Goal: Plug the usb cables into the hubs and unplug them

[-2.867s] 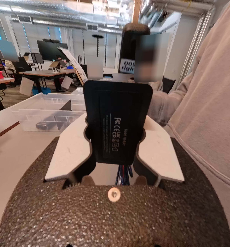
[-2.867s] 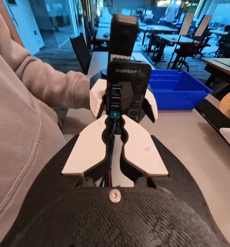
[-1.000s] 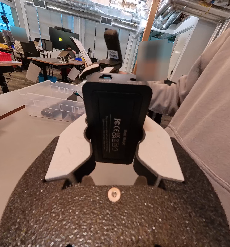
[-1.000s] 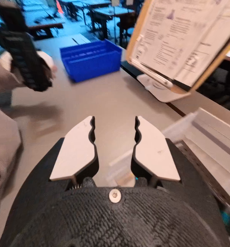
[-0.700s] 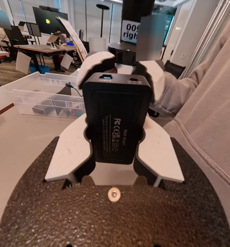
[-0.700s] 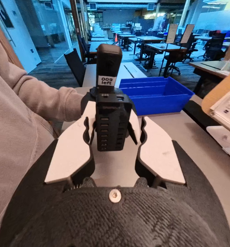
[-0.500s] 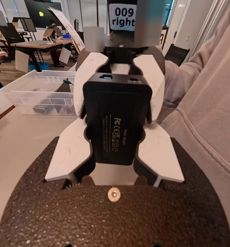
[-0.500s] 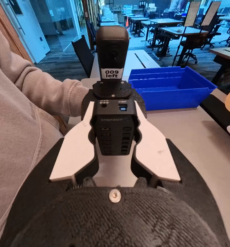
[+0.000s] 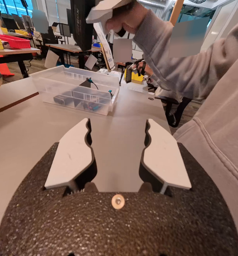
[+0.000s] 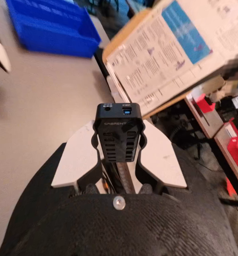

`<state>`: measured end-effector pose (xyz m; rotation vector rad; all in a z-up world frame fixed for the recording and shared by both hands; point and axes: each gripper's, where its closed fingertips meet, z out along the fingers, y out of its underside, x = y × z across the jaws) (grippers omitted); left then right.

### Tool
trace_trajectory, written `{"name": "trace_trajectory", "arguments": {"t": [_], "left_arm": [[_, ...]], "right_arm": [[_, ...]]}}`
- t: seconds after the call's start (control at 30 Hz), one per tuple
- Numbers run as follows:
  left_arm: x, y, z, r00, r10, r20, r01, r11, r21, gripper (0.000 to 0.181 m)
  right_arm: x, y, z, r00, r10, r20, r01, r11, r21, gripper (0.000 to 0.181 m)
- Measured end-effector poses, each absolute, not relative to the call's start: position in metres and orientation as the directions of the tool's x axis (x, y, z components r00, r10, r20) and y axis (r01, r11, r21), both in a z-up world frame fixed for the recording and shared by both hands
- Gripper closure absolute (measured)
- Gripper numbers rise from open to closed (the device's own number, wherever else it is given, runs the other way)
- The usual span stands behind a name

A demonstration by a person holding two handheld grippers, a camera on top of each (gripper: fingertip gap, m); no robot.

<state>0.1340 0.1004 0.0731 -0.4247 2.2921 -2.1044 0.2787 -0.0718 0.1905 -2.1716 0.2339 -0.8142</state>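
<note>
My right gripper (image 10: 118, 123) is shut on a black USB hub (image 10: 118, 138), ports facing up, with no cable in it. It holds the hub in the air past the table's edge; this view is blurred. My left gripper (image 9: 117, 121) is open and empty, low over the grey table (image 9: 25, 138). In the left wrist view, a white finger (image 9: 101, 12) of the right gripper shows high up, with a dark blurred shape (image 9: 81, 27) beside it. A clear bin (image 9: 74, 109) ahead holds another black hub (image 9: 60, 99) and USB cables (image 9: 92, 108).
A blue bin (image 10: 50, 27) stands at the table's far end. A clipboard with papers (image 10: 164, 55) stands on the table beside the clear bin. My sleeve (image 9: 184, 69) crosses the upper right. Shelves with red parts (image 10: 237, 149) lie beyond the table edge.
The right gripper dropped the unplugged cable, came back and closed on the hub. The left gripper opened and let the hub go. The right gripper swung the hub up and away.
</note>
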Motion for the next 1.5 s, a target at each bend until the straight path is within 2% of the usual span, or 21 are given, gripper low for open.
{"name": "trace_trajectory", "arguments": {"t": [0.1, 0.2, 0.37, 0.43, 0.53, 0.73, 0.77, 0.8, 0.87, 0.97, 1.03, 1.1, 1.2, 1.3, 1.4, 1.5], "left_arm": [[0.133, 0.107, 0.070, -0.951, -0.208, 0.231, -0.241, 0.026, -0.970, 0.111], [0.135, 0.110, 0.069, -0.938, -0.209, 0.275, -0.278, -0.016, -0.961, 0.114], [0.136, 0.112, 0.066, -0.933, -0.223, 0.282, -0.289, -0.001, -0.957, 0.115], [0.137, 0.114, 0.066, -0.933, -0.233, 0.276, -0.285, 0.008, -0.958, 0.115], [0.139, 0.118, 0.066, -0.930, -0.247, 0.271, -0.283, 0.016, -0.959, 0.115], [0.152, 0.110, 0.066, -0.914, -0.282, 0.292, -0.310, 0.022, -0.950, 0.115], [0.160, 0.106, 0.065, -0.900, -0.311, 0.305, -0.328, 0.026, -0.944, 0.118], [0.170, 0.101, 0.063, -0.879, -0.354, 0.319, -0.351, 0.027, -0.936, 0.132], [0.190, 0.086, 0.062, -0.825, -0.428, 0.370, -0.412, 0.006, -0.911, 0.131], [0.203, 0.041, 0.066, -0.778, -0.390, 0.492, -0.536, 0.002, -0.844, 0.129], [0.208, 0.004, 0.072, -0.755, -0.372, 0.540, -0.588, 0.018, -0.809, 0.120], [0.215, -0.030, 0.069, -0.726, -0.425, 0.541, -0.615, 0.047, -0.787, 0.118], [0.222, -0.076, 0.061, -0.719, -0.517, 0.465, -0.586, 0.091, -0.805, 0.118], [0.243, -0.102, 0.041, -0.685, -0.664, 0.300, -0.546, 0.195, -0.815, 0.103], [0.256, -0.128, 0.027, -0.666, -0.698, 0.264, -0.566, 0.242, -0.788, 0.104], [0.269, -0.146, 0.002, -0.662, -0.725, 0.190, -0.580, 0.334, -0.743, 0.111]], "right_arm": [[0.336, -0.131, 0.160, 0.754, -0.348, 0.557, 0.022, -0.834, -0.551, 0.123], [0.377, -0.167, 0.103, 0.804, -0.306, 0.510, -0.104, -0.917, -0.385, 0.123], [0.400, -0.170, 0.023, 0.887, -0.283, 0.365, -0.200, -0.948, -0.248, 0.122], [0.404, -0.162, 0.002, 0.902, -0.281, 0.328, -0.210, -0.949, -0.234, 0.123], [0.405, -0.151, -0.018, 0.920, -0.311, 0.240, -0.250, -0.935, -0.253, 0.123], [0.416, -0.151, -0.033, 0.879, -0.416, 0.232, -0.341, -0.889, -0.305, 0.122], [0.415, -0.152, -0.033, 0.868, -0.440, 0.232, -0.357, -0.876, -0.323, 0.123], [0.413, -0.153, -0.031, 0.858, -0.463, 0.223, -0.374, -0.860, -0.347, 0.123], [0.404, -0.153, -0.023, 0.835, -0.515, 0.196, -0.401, -0.812, -0.424, 0.121], [0.399, -0.160, 0.012, 0.728, -0.653, 0.207, -0.432, -0.672, -0.602, 0.119], [0.383, -0.171, 0.035, 0.642, -0.751, 0.151, -0.476, -0.546, -0.690, 0.117], [0.358, -0.184, 0.052, 0.556, -0.823, 0.118, -0.496, -0.442, -0.748, 0.108], [0.314, -0.206, 0.061, 0.408, -0.905, 0.125, -0.486, -0.330, -0.809, 0.099], [0.259, -0.224, 0.058, 0.254, -0.963, 0.093, -0.470, -0.207, -0.858, 0.097], [0.206, -0.232, 0.046, 0.123, -0.992, -0.007, -0.469, -0.052, -0.882, 0.098], [0.164, -0.229, 0.029, 0.064, -0.997, -0.049, -0.471, 0.013, -0.882, 0.099]]}}
